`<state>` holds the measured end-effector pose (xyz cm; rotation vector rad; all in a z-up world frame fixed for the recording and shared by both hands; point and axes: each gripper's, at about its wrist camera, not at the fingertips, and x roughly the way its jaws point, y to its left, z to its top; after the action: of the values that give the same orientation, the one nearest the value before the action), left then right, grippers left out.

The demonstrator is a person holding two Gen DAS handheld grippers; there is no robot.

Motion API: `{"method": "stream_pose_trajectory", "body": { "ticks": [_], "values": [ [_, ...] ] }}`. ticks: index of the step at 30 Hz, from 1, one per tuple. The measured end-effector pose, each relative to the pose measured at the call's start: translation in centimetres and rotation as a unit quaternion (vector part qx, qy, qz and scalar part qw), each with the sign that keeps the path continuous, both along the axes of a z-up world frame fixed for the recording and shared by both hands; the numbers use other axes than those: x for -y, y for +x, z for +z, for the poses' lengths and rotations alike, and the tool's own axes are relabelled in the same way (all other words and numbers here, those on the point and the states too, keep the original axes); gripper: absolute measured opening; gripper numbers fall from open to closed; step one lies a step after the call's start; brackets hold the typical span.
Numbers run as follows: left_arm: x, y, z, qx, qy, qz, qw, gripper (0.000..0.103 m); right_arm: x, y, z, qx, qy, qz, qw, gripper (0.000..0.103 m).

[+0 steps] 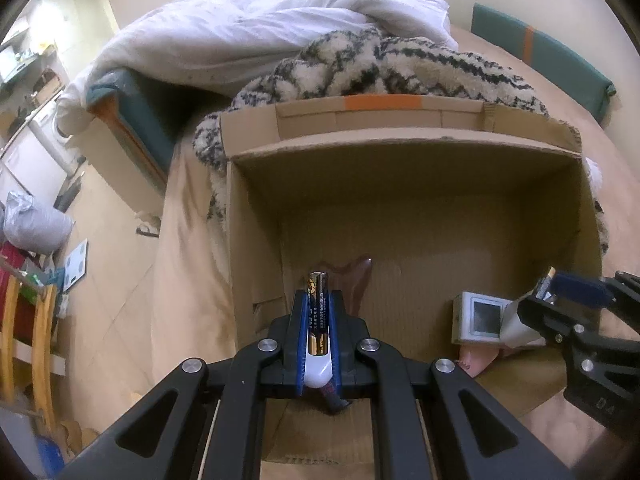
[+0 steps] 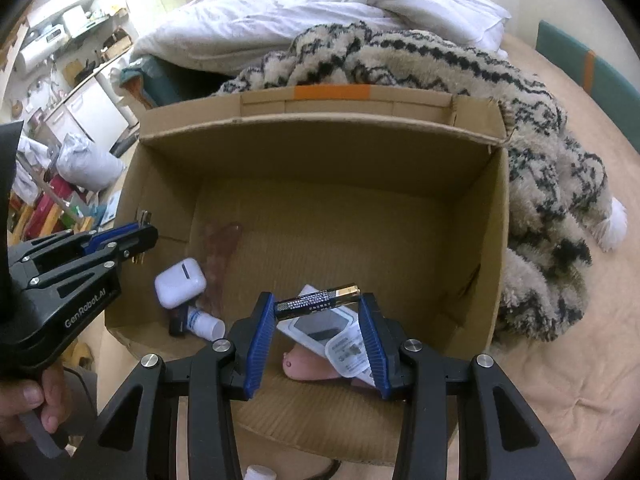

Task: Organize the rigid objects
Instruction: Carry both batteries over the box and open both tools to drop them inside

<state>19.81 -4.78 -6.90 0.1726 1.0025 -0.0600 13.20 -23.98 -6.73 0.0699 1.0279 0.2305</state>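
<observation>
Over the open cardboard box (image 2: 320,152) on the bed, each hand-held gripper is clamped on a battery, the left (image 1: 318,300) lengthwise, the right (image 2: 316,304) end-to-end: light, hard, slick cylinders, probably safest pinched mid-body.

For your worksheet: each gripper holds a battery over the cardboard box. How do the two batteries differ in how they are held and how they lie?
The left gripper clamps its battery lengthwise, parallel to the fingers and pointing forward; the right gripper holds its battery crosswise, spanning its fingers end to end. The left jaws stand narrow, the right wide. Both batteries are black and gold, above the cardboard box.
</observation>
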Motion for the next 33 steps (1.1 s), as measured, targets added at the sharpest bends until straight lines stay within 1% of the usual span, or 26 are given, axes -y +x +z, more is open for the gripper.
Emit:
{"method": "stream_pose_trajectory", "body": {
  "ticks": [11, 19, 25, 28, 29, 30, 31, 32, 33],
  "values": [
    [0.2, -0.1, -0.4, -0.001, 0.008, -0.008, 0.9999, 0.009, 0.3, -0.1, -0.2, 0.000, -0.009, -0.006, 1.000, 0.045],
    [0.1, 0.0, -0.6, -0.006, 0.006, -0.007, 0.9999, 0.009, 0.7, 0.1, -0.2, -0.002, -0.003, -0.015, 1.000, 0.045],
    [0.4, -0.2, -0.4, -0.003, 0.005, -0.012, 0.9999, 0.010, 1.0, 0.0, 0.3, 0.010, 0.014, -0.019, 1.000, 0.045],
    [0.4, -0.4, -0.1, 0.009, 0.013, -0.007, 0.9999, 0.010, 1.1, -0.1, 0.7, 0.016, 0.022, -0.019, 0.999, 0.045],
    [0.4, -0.4, 0.0, 0.012, 0.012, -0.006, 0.9998, 0.010, 1.1, 0.0, 0.8, 0.018, 0.026, -0.019, 0.999, 0.047],
    [0.3, -0.4, 0.1, 0.012, 0.011, -0.005, 0.9999, 0.012, 1.1, -0.1, 0.9, 0.021, 0.032, -0.018, 0.999, 0.052],
    [0.3, -0.4, 0.1, 0.013, 0.009, -0.004, 0.9999, 0.017, 1.2, -0.2, 1.1, 0.025, 0.038, -0.019, 0.999, 0.055],
    [0.2, -0.4, 0.2, 0.014, 0.007, -0.003, 0.9999, 0.020, 1.2, -0.2, 1.3, 0.030, 0.042, -0.019, 0.998, 0.063],
    [0.1, -0.4, 0.3, 0.015, 0.006, -0.001, 0.9999, 0.028, 1.3, -0.3, 1.5, 0.034, 0.046, -0.020, 0.998, 0.067]
  ]
}}
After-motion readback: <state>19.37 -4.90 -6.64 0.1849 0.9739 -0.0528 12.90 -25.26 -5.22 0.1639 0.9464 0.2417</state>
